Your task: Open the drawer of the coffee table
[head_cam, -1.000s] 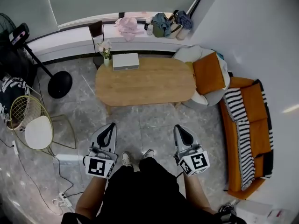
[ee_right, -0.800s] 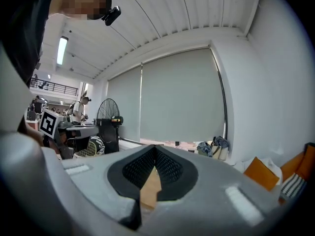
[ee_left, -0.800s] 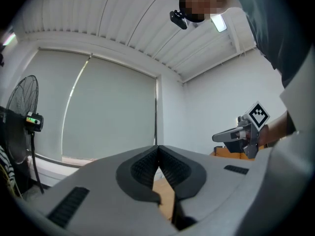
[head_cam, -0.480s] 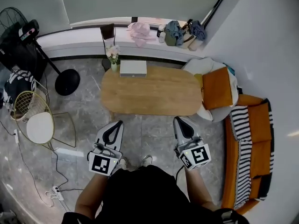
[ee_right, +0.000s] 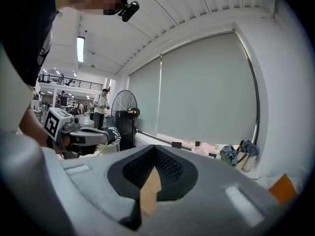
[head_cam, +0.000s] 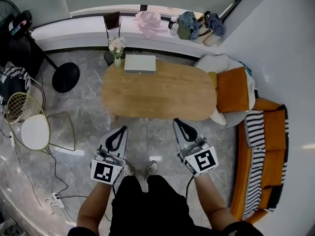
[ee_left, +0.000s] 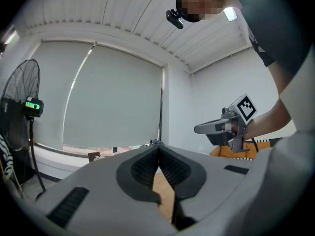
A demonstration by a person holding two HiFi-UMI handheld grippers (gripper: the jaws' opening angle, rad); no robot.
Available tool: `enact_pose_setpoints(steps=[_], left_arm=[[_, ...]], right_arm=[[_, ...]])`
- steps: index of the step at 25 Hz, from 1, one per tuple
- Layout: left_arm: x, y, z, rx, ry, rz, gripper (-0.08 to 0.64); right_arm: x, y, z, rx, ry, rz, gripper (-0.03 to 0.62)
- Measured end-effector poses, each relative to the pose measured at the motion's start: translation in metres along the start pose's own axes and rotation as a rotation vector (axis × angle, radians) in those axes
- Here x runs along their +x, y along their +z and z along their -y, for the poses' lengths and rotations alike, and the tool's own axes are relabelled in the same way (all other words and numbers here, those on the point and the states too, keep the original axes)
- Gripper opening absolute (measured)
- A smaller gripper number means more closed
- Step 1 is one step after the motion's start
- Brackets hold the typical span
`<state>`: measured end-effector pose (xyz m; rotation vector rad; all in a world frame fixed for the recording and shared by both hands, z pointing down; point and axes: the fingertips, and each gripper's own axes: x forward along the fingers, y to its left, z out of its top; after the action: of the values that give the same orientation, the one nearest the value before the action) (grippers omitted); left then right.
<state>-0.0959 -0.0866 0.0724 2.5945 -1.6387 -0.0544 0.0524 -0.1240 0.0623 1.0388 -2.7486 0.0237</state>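
Note:
The oval wooden coffee table [head_cam: 162, 95] stands just ahead of me on the grey tiled floor; from above only its top shows, and no drawer front is in sight. My left gripper [head_cam: 122, 129] is shut and empty, its tip a short way off the table's near edge. My right gripper [head_cam: 176, 121] is also shut and empty, its tip close to the near edge. In the left gripper view the jaws [ee_left: 158, 145] meet, with a strip of tabletop behind them. The right gripper view shows the same [ee_right: 155, 148].
A white box [head_cam: 140, 64] and a flower vase [head_cam: 117, 47] sit at the table's far side. An orange cushion on a white pouf [head_cam: 231, 90] and an orange sofa [head_cam: 268, 146] stand to the right. A wire chair [head_cam: 34, 129], a fan base [head_cam: 65, 76] and floor cables [head_cam: 54, 181] are on the left.
Both grippers have moved forward toward the table's near edge, still shut. The right one has swung left and now points more at the table.

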Motion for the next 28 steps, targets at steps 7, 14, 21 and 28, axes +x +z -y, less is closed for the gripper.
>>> enact_pose_setpoints(steps=[7, 14, 21, 28], left_arm=[[0.016, -0.07, -0.03, 0.008, 0.009, -0.131, 0.006], [0.031, -0.156, -0.042, -0.011, 0.003, -0.098, 0.008], [0.049, -0.264, -0.045, 0.0, 0.0, -0.094, 0.009], [0.063, -0.369, -0.038, -0.036, -0.04, -0.132, 0.022]], right_arm=[[0.037, -0.066, -0.006, -0.016, 0.033, -0.064, 0.005], [0.069, -0.156, -0.015, -0.009, 0.089, -0.058, 0.005], [0.099, -0.26, -0.024, -0.011, 0.151, -0.039, 0.005], [0.117, -0.326, -0.02, 0.041, 0.17, 0.057, 0.005]])
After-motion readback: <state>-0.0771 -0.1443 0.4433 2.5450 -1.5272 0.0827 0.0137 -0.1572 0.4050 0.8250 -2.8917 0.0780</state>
